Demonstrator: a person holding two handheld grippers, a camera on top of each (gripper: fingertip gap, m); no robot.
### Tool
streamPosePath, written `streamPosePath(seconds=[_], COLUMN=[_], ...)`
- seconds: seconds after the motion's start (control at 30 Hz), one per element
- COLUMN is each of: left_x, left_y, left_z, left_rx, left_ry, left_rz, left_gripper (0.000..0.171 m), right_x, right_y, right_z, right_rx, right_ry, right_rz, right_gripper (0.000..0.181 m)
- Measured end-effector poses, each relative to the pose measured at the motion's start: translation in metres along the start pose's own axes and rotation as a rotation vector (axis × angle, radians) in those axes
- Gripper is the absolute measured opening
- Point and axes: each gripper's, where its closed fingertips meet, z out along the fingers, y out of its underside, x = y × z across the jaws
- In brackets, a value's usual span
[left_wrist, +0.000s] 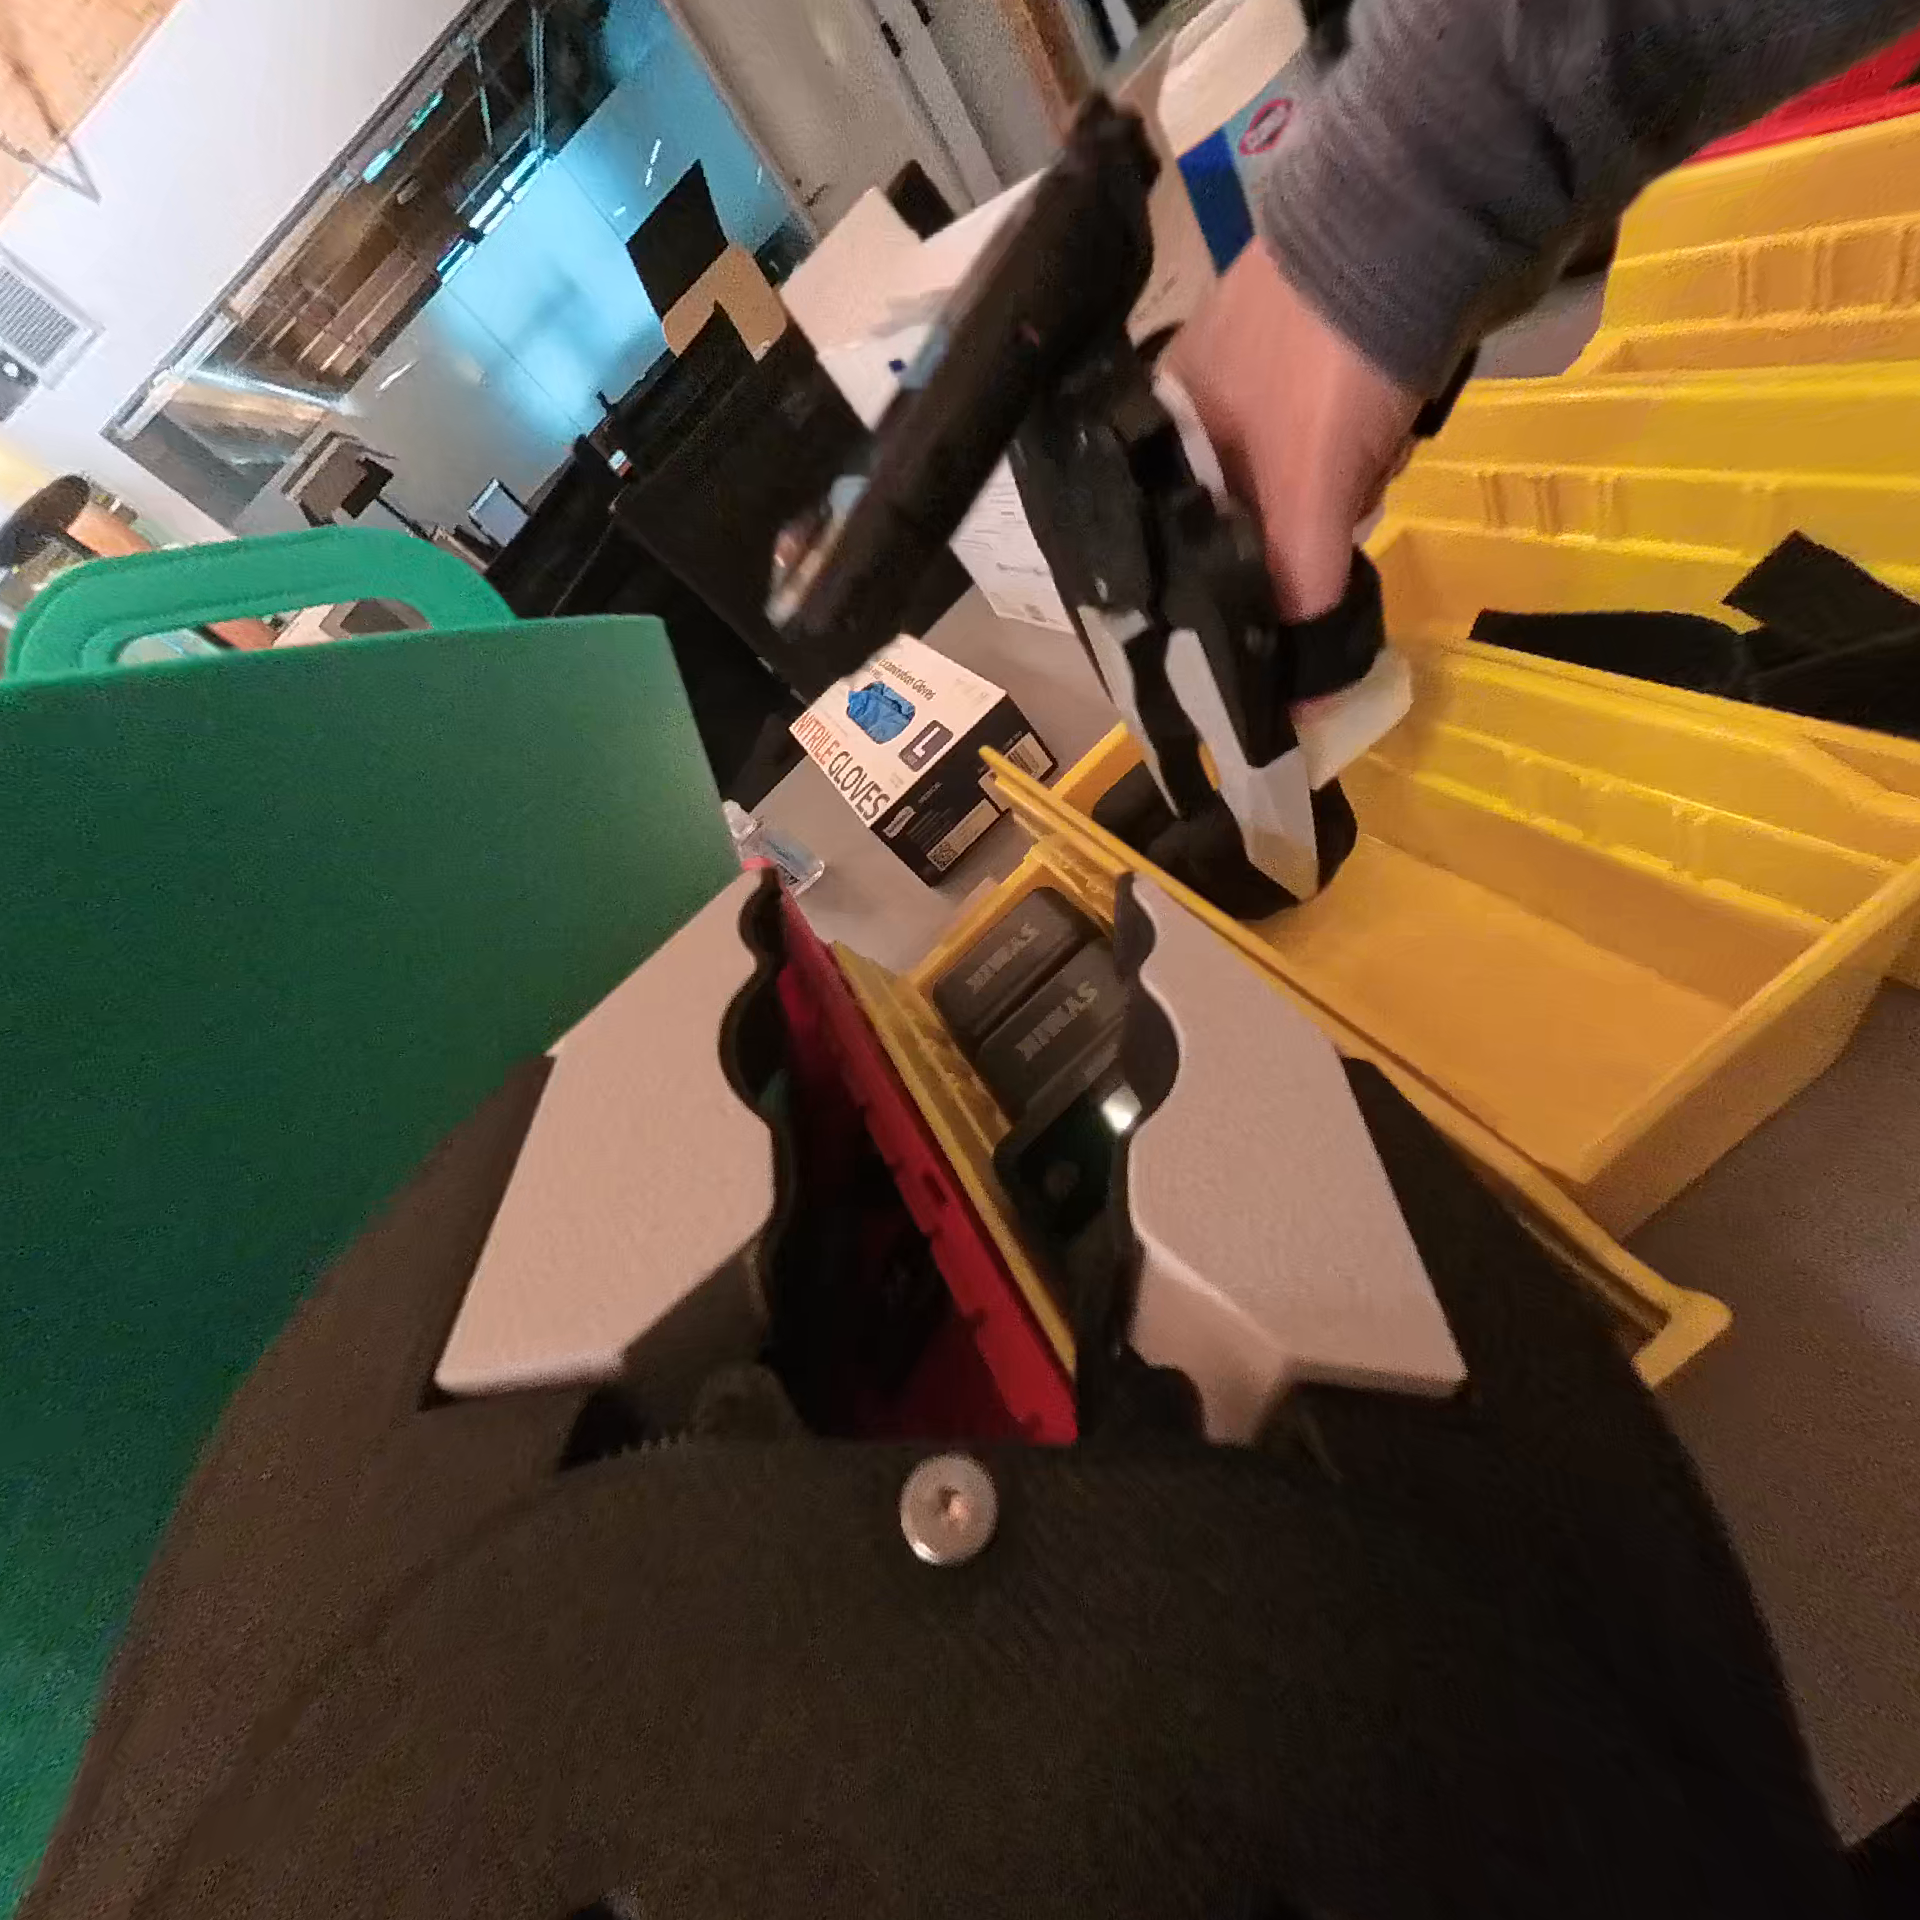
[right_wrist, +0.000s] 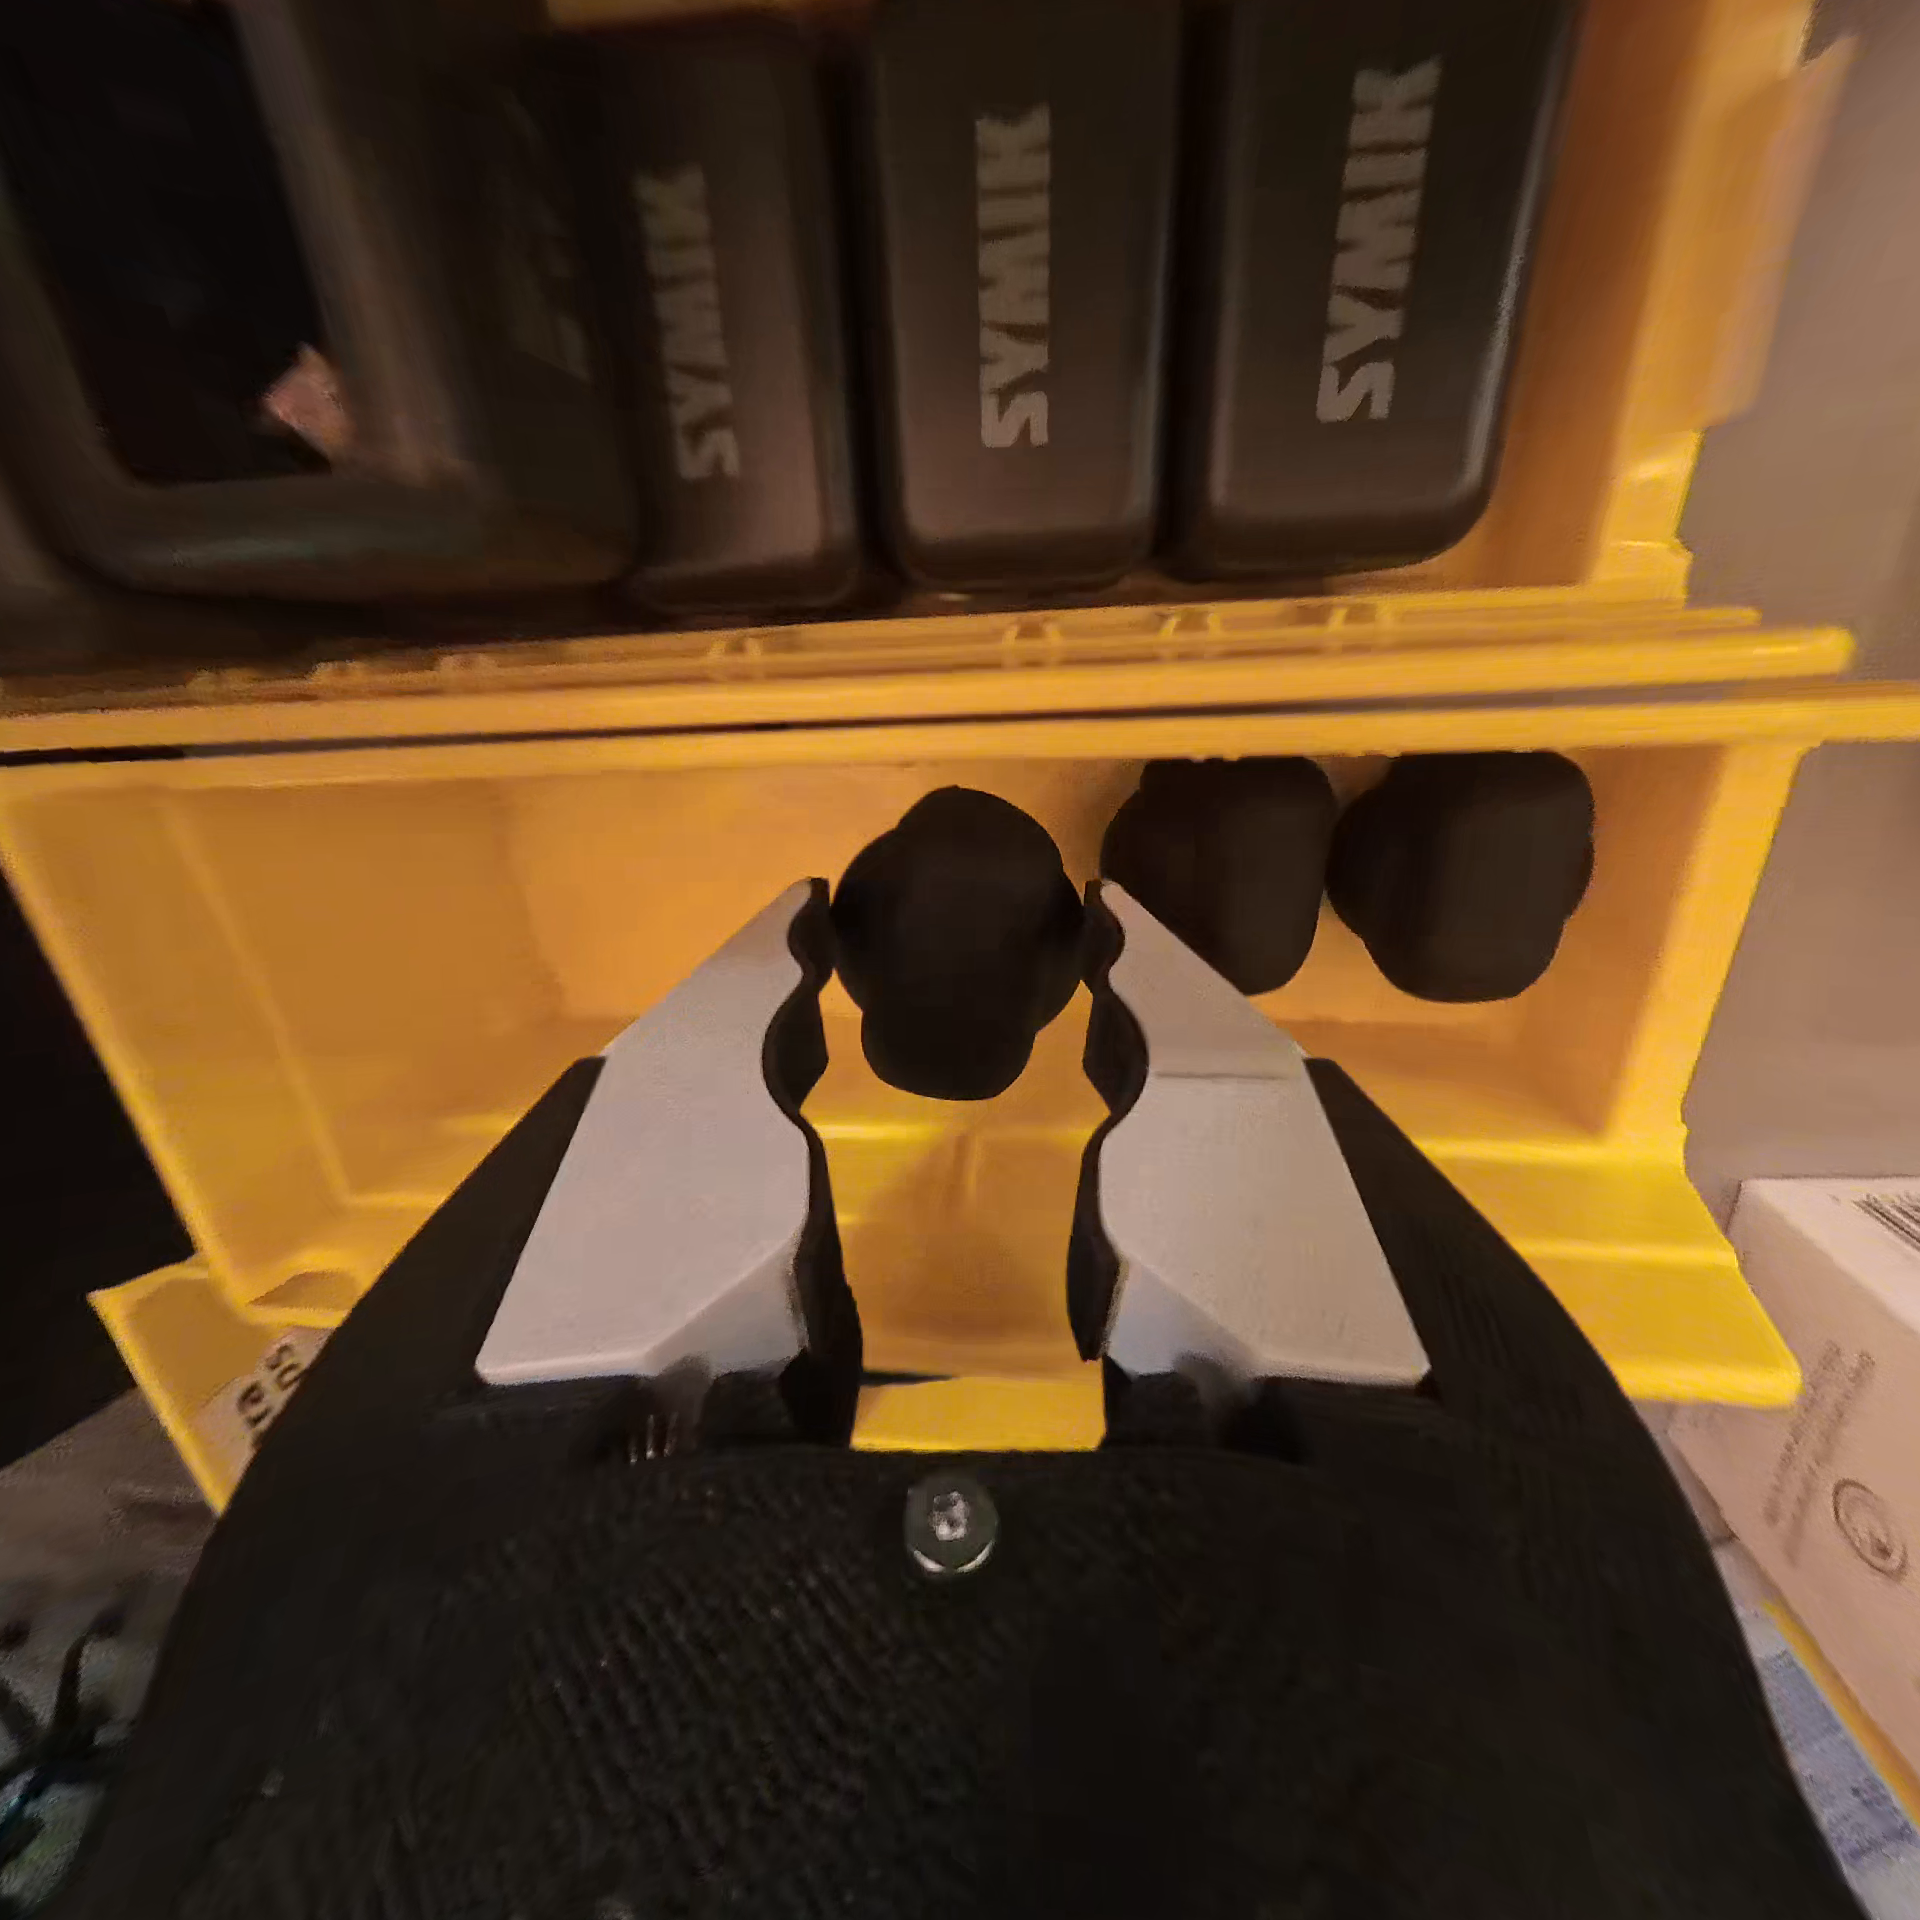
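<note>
In the right wrist view my right gripper (right_wrist: 956, 904) is shut on a black rounded lump (right_wrist: 951, 997), its pads pressing both sides, inside a yellow bin (right_wrist: 312, 987). Two more black lumps (right_wrist: 1216, 873) lie to its right against the bin's far wall. Black hard cases (right_wrist: 1013, 312) fill the yellow bin behind. The left wrist view shows the same right gripper (left_wrist: 1283, 831), held by a hand (left_wrist: 1288, 416), with the lump (left_wrist: 1210, 857) low in the bin. My left gripper (left_wrist: 945, 904) is open, hovering over a red bin's wall (left_wrist: 935, 1195) and the cases (left_wrist: 1029, 997).
A green felt bag (left_wrist: 312, 935) stands close on the left. A glove box (left_wrist: 925, 758) lies on the grey table beyond. More yellow bins (left_wrist: 1714, 364) are stacked at the right. A white carton (right_wrist: 1829, 1403) sits right of the bin.
</note>
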Motion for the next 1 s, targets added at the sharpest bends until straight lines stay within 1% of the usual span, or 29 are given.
streamPosePath(seconds=[0.13,0.2,0.27,0.3,0.37,0.43,0.47,0.53,0.6,0.67,0.8,1.0], left_x=[-0.005,-0.007,-0.011,-0.01,-0.007,-0.002,0.0,0.003,0.004,0.003,0.003,0.004], left_y=[0.003,0.004,0.004,0.002,-0.001,-0.003,-0.003,-0.004,-0.004,-0.003,-0.002,-0.001], left_z=[-0.008,-0.011,-0.014,-0.016,-0.017,-0.017,-0.017,-0.016,-0.017,-0.017,-0.017,-0.016], left_rx=[-0.008,-0.013,-0.005,0.003,0.012,0.016,0.018,0.018,0.016,0.014,0.011,0.005], left_ry=[-0.015,-0.034,-0.071,-0.075,-0.076,-0.068,-0.062,-0.051,-0.046,-0.042,-0.036,-0.027], left_rz=[-0.012,-0.009,-0.019,-0.025,-0.029,-0.028,-0.03,-0.035,-0.043,-0.057,-0.075,-0.07], left_gripper=[0.06,0.057,0.05,0.051,0.046,0.046,0.046,0.046,0.047,0.047,0.046,0.046], right_x=[0.008,0.006,0.004,0.004,0.003,0.0,-0.001,-0.001,0.0,0.001,-0.002,0.001], right_y=[0.005,0.005,0.004,0.006,0.004,0.001,0.001,0.003,0.004,0.007,0.011,0.013], right_z=[0.021,0.028,0.034,0.038,0.042,0.044,0.044,0.041,0.034,0.028,0.028,0.037], right_rx=[-0.073,-0.082,-0.097,-0.108,-0.101,-0.078,-0.076,-0.078,-0.071,-0.072,-0.074,-0.09], right_ry=[0.0,-0.01,0.01,0.025,0.05,0.048,0.051,0.063,0.085,0.113,0.138,0.226], right_rz=[-0.021,-0.029,-0.046,-0.059,-0.08,-0.069,-0.067,-0.064,-0.065,-0.077,-0.12,-0.214], right_gripper=[0.047,0.047,0.046,0.046,0.046,0.044,0.046,0.058,0.06,0.058,0.043,0.047])
